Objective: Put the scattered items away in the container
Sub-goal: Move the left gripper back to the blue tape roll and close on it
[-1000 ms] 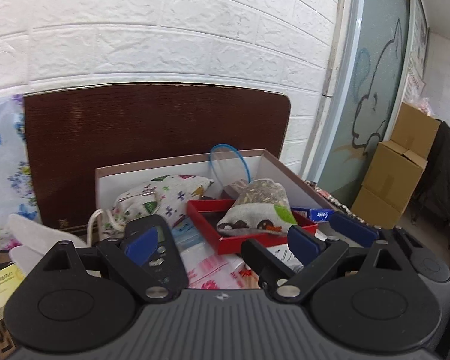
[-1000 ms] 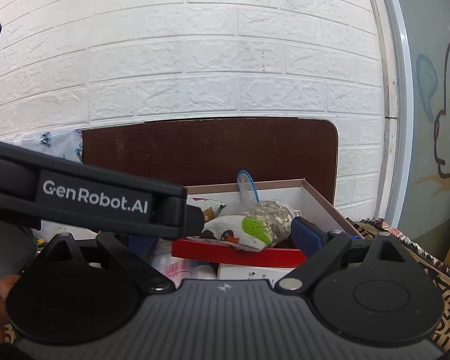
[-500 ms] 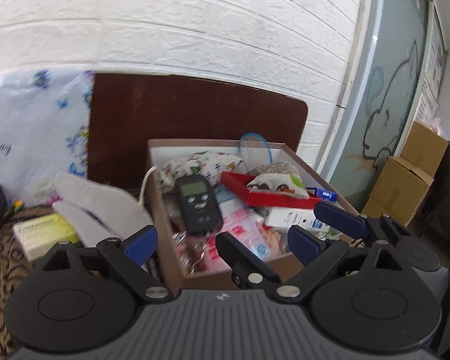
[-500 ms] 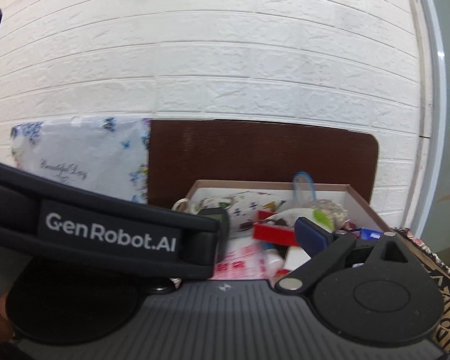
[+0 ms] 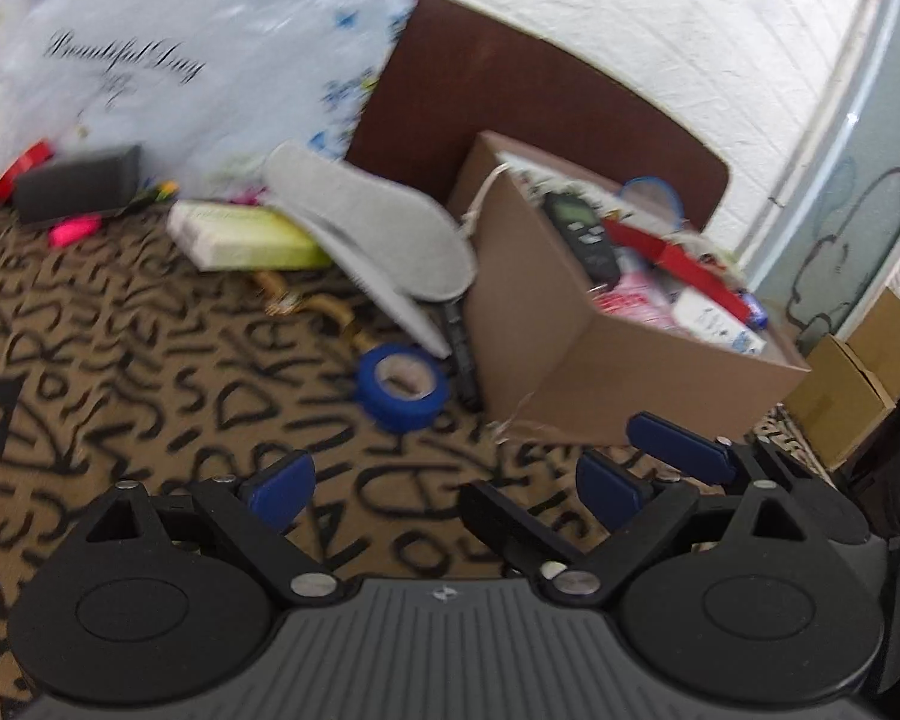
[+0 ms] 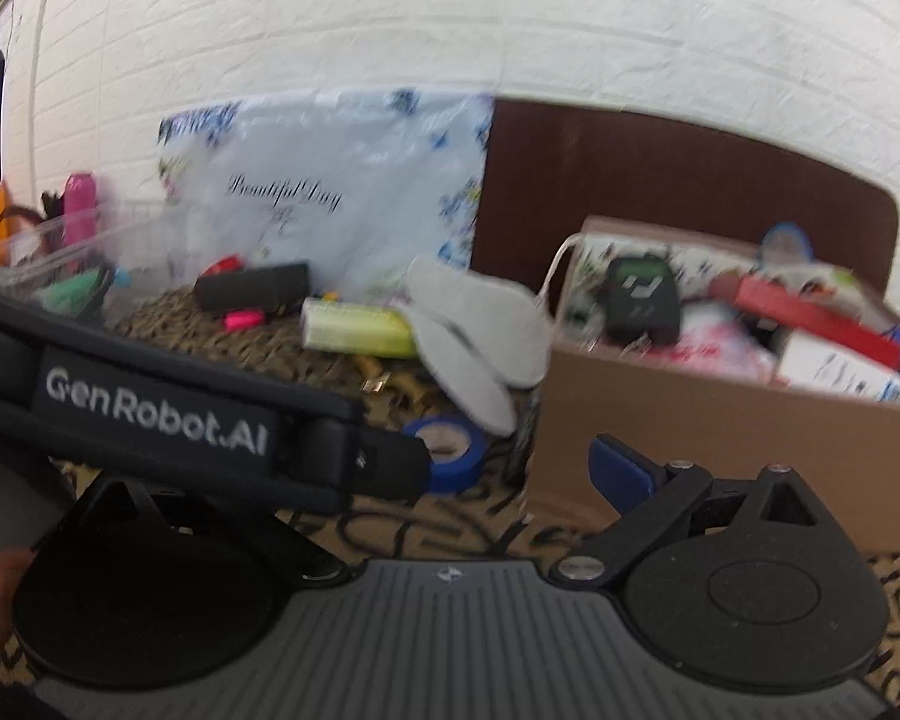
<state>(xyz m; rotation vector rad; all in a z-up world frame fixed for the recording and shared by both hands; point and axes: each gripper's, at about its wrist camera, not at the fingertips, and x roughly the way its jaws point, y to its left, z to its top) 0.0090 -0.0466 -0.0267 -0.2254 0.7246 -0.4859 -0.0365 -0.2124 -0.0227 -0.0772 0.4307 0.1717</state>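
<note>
- The cardboard box [image 5: 576,354] sat toward the counter's right edge, already crowded with items.
- The grey insoles [image 5: 372,228] leaned against the box's left wall, with a green-and-white carton [image 5: 240,234] behind them.
- The blue tape roll [image 5: 401,387] lay flat, just beside the box's near-left corner.
- The left gripper [image 5: 444,480] hovered empty, jaws wide; it was best lowered straddling the roll's rim.
- The right gripper [image 6: 498,480] was half hidden by the other tool, so I cannot tell its opening.
</note>
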